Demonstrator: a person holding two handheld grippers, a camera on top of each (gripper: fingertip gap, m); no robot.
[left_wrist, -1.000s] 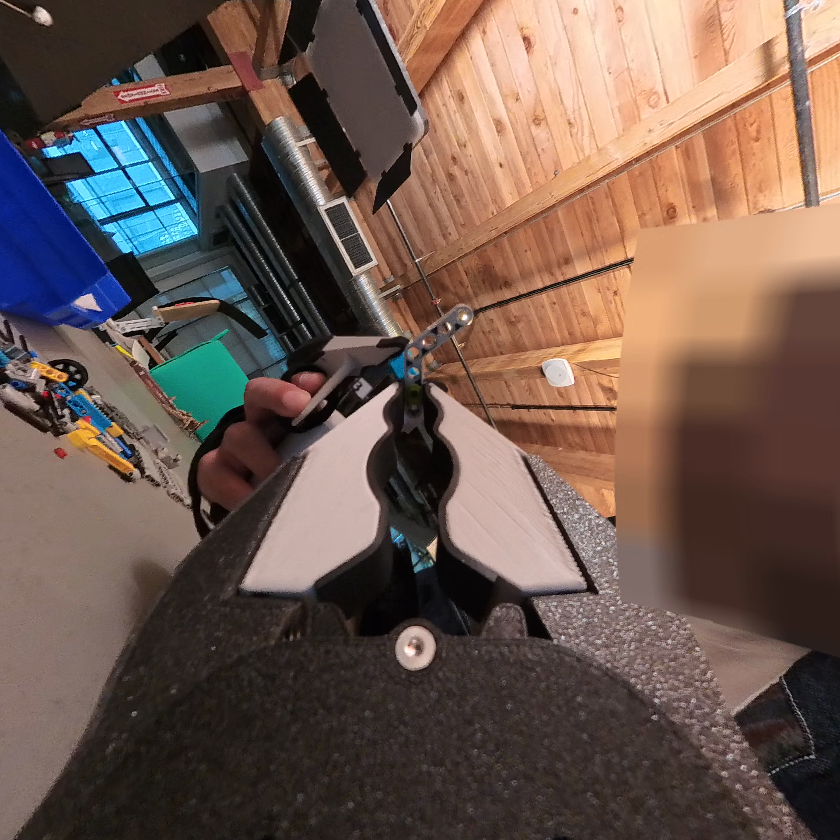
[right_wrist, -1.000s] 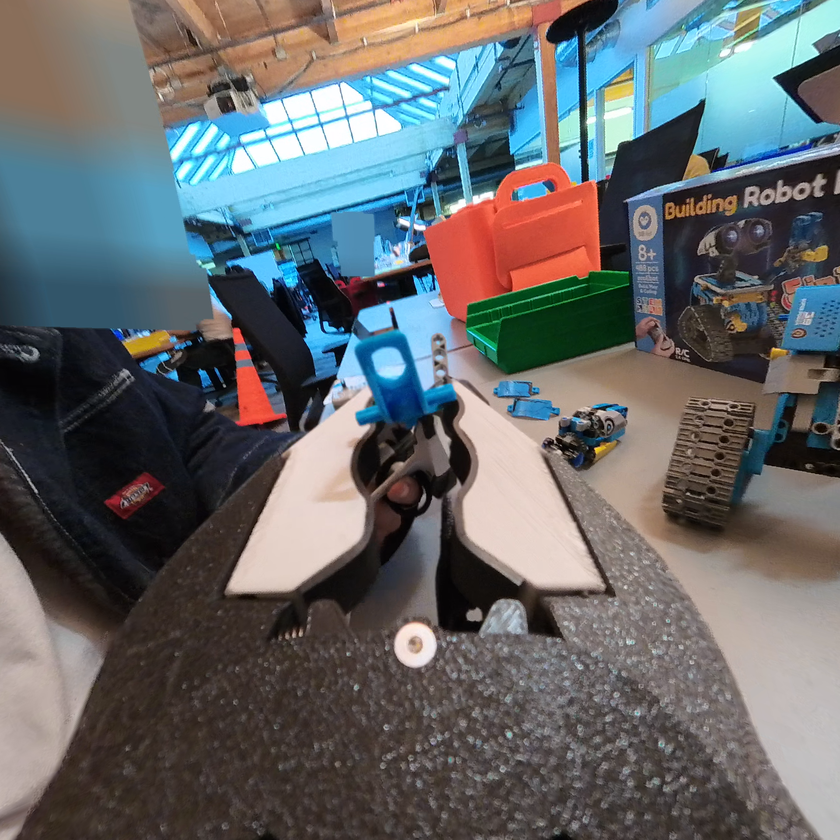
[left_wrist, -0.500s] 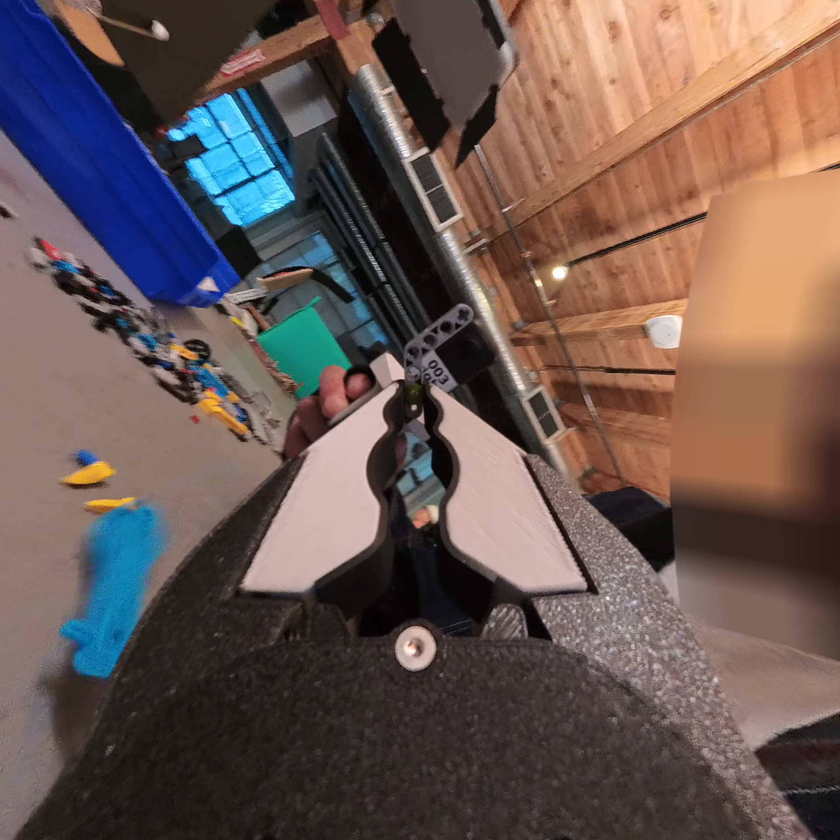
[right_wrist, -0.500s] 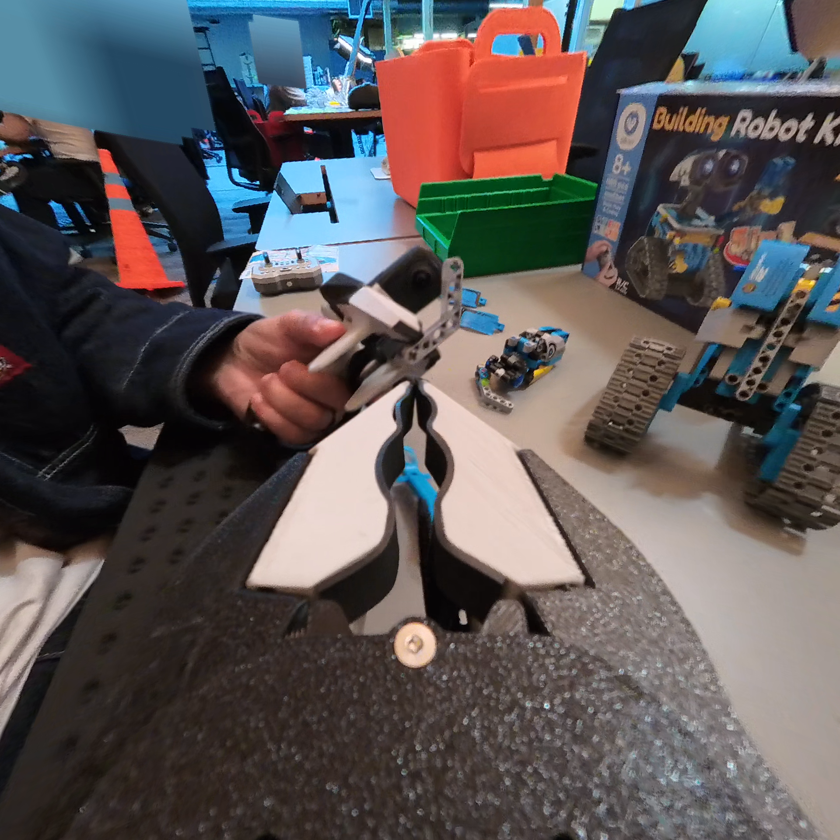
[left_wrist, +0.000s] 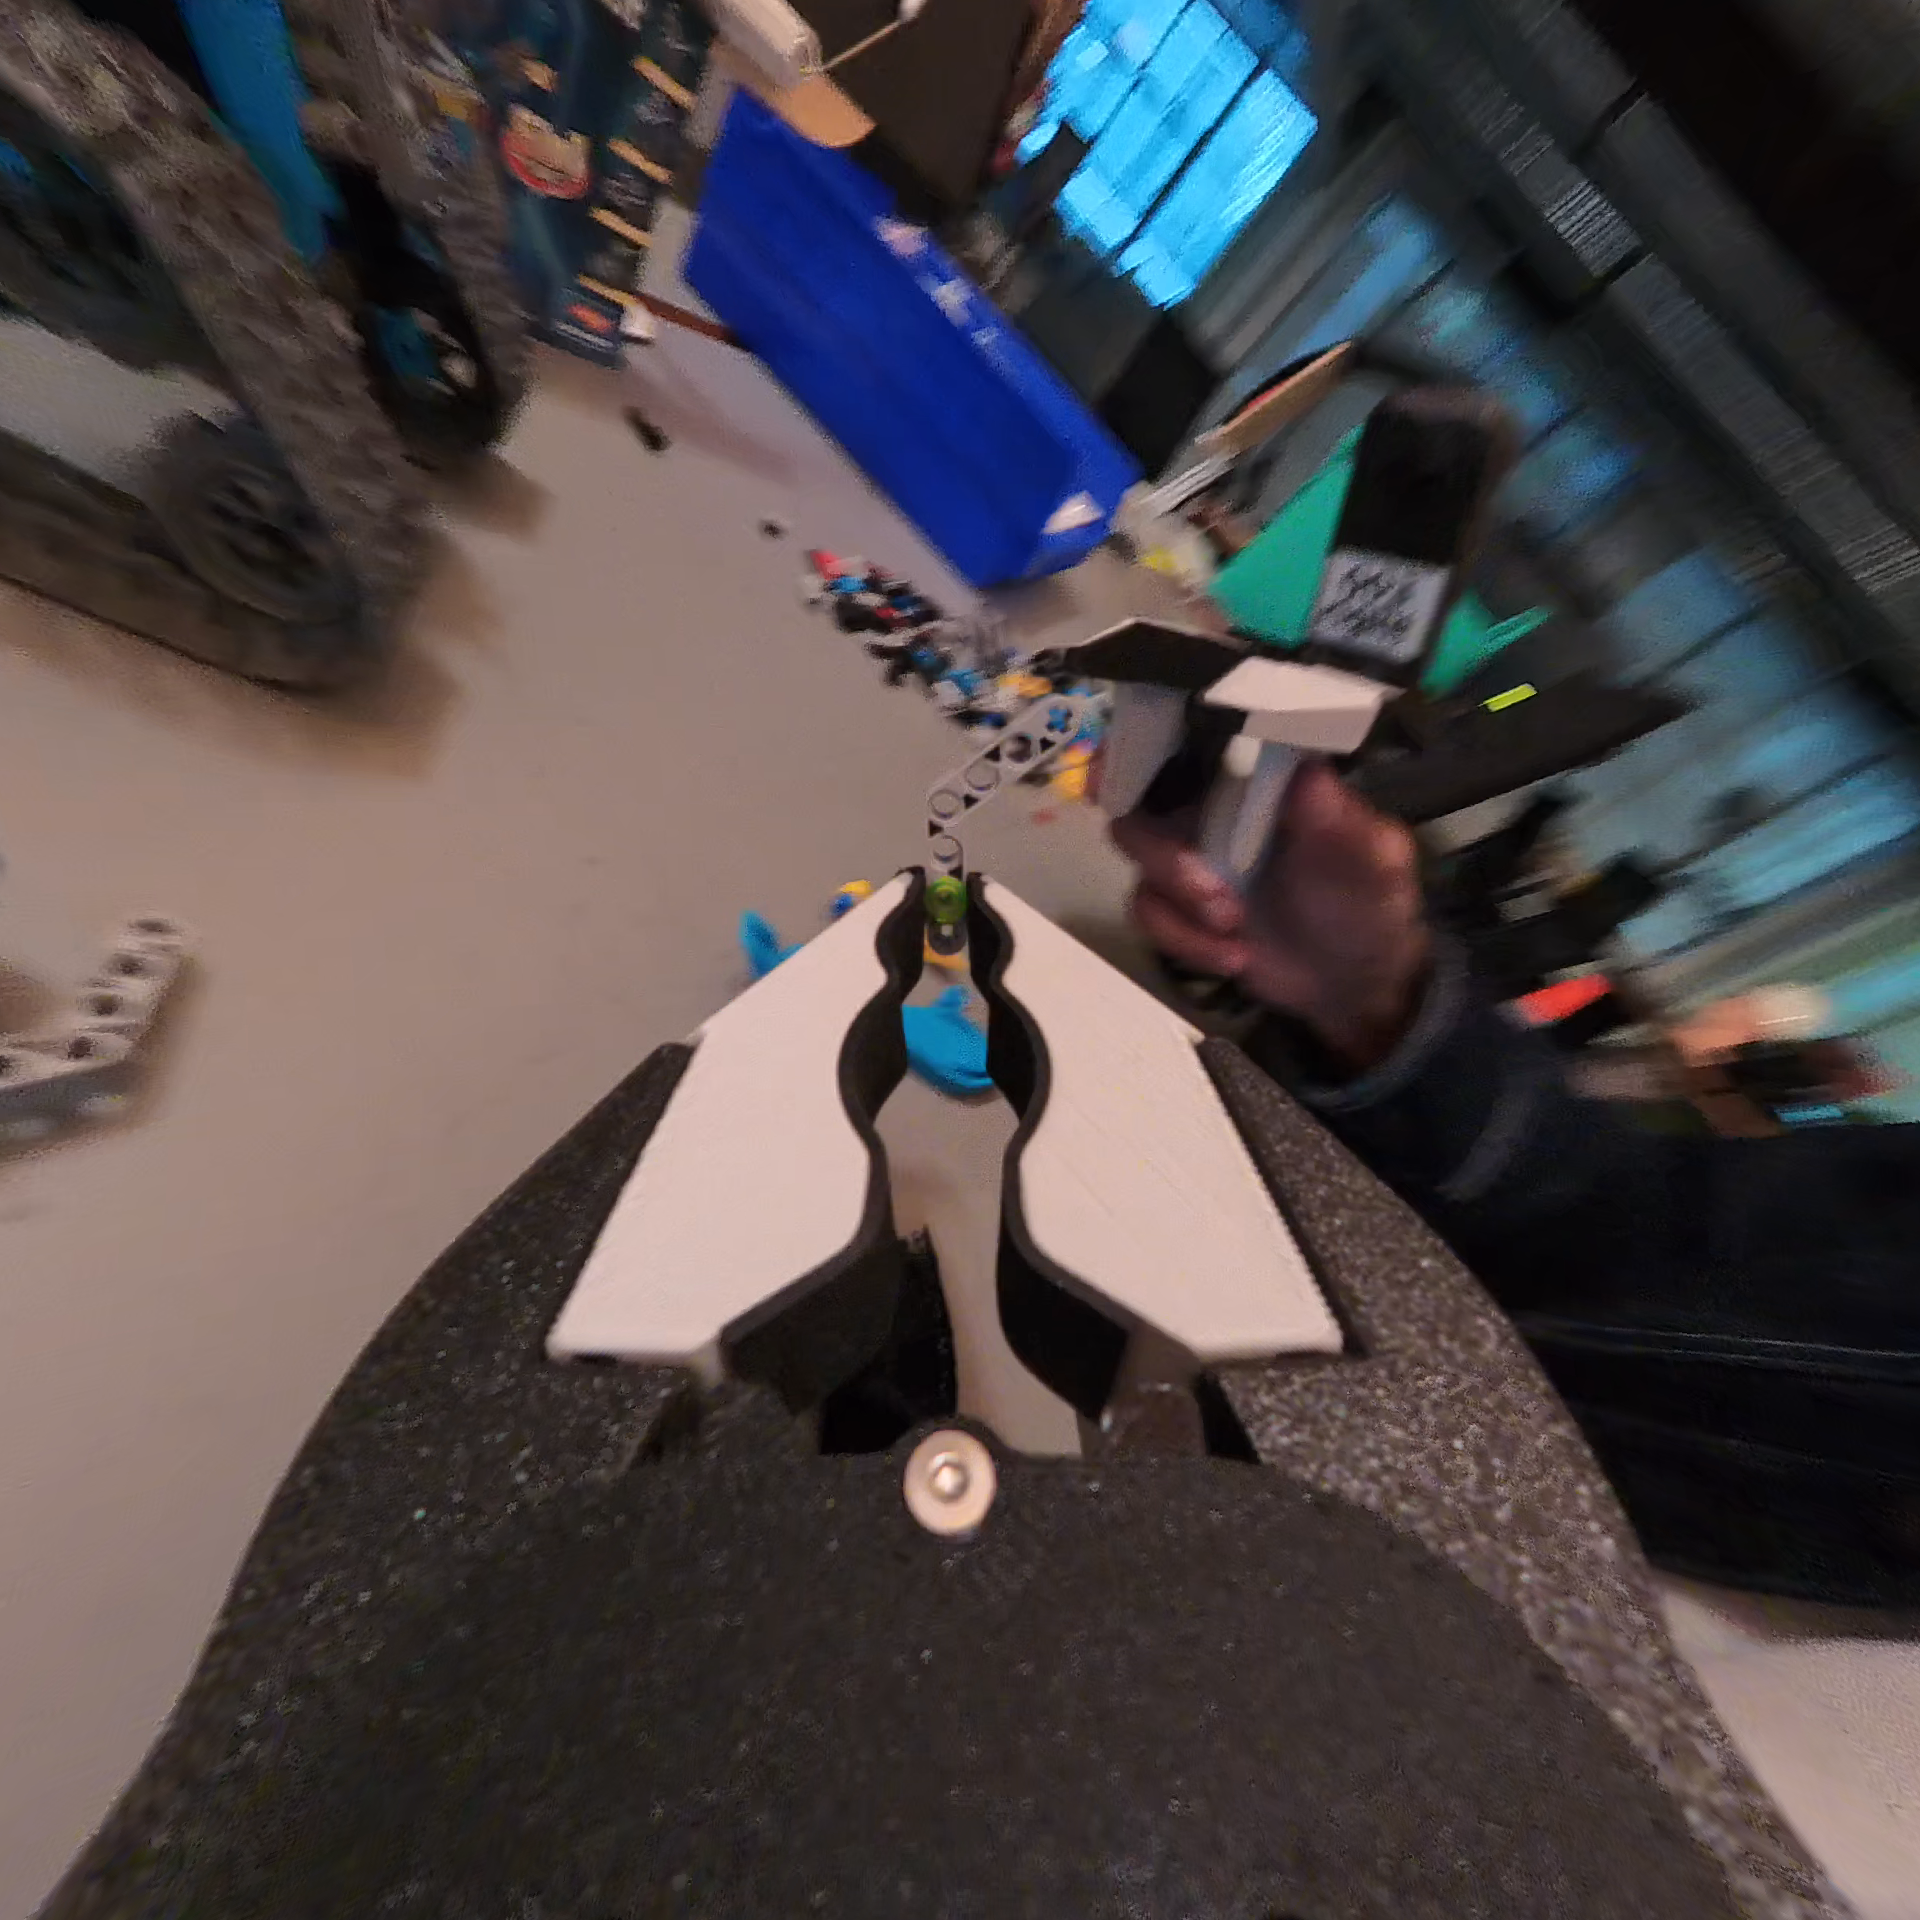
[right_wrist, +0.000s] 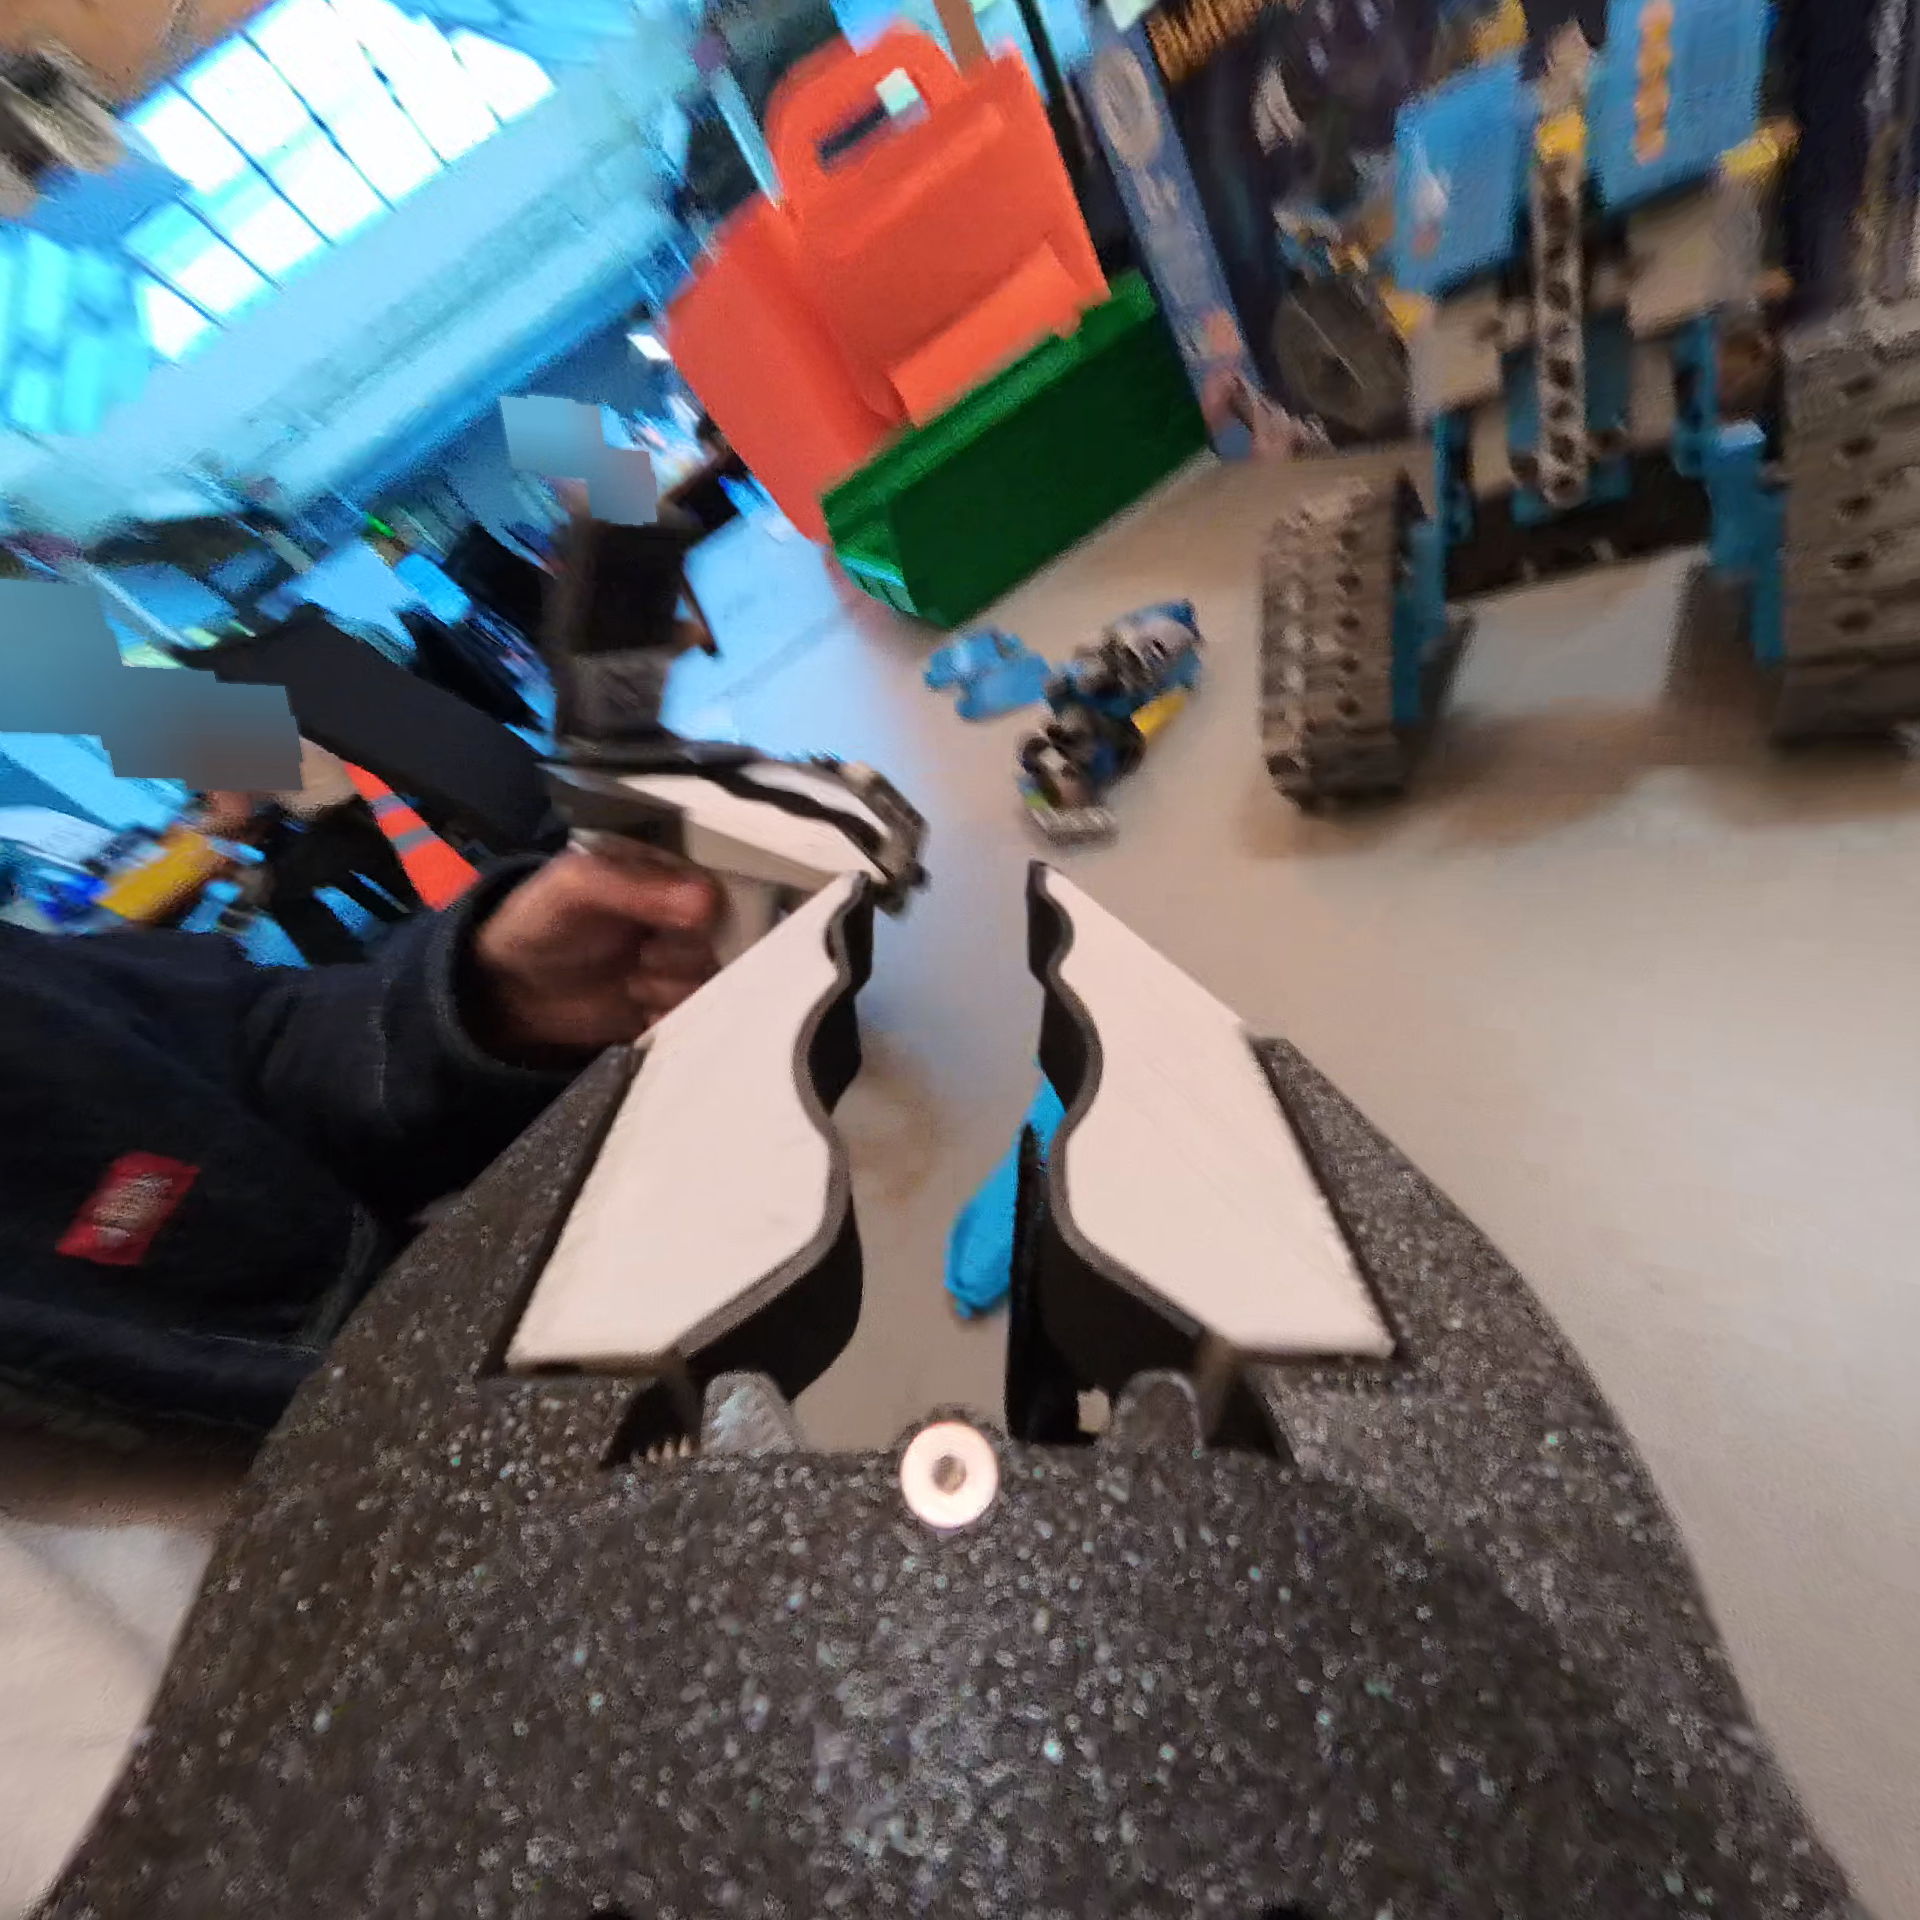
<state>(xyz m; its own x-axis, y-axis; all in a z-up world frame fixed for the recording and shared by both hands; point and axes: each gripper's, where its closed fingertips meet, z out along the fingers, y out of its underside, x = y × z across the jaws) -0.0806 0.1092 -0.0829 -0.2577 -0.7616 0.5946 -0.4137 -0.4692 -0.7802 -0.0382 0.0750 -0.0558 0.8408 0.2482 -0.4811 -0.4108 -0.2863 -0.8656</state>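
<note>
My left gripper (left_wrist: 945, 902) is shut on a grey angled beam (left_wrist: 1003, 764) with a green pin at its held end, above the table. A blue part (left_wrist: 948, 1044) lies on the table under its fingers. My right gripper (right_wrist: 948, 881) is open and empty, low over the table, and the blue part (right_wrist: 987, 1226) shows between its fingers. Each gripper shows in the other's view, held by a hand: the right one (left_wrist: 1247, 707) and the left one (right_wrist: 769, 810). Both views are blurred.
A tracked blue and grey toy robot (right_wrist: 1558, 520) stands on the table (right_wrist: 1455, 1039), also in the left wrist view (left_wrist: 260, 364). Nearby are a small blue vehicle (right_wrist: 1112, 717), a green bin (right_wrist: 1018, 478), an orange bag (right_wrist: 894, 260), a blue bin (left_wrist: 894, 343) and loose parts (left_wrist: 914, 634). My left tips are roughly 15 cm from the small blue vehicle (right_wrist: 1112, 717).
My right gripper has opened; the blue part it held a second ago lies on the table. My left gripper has swung down toward the table, still holding the grey beam.
</note>
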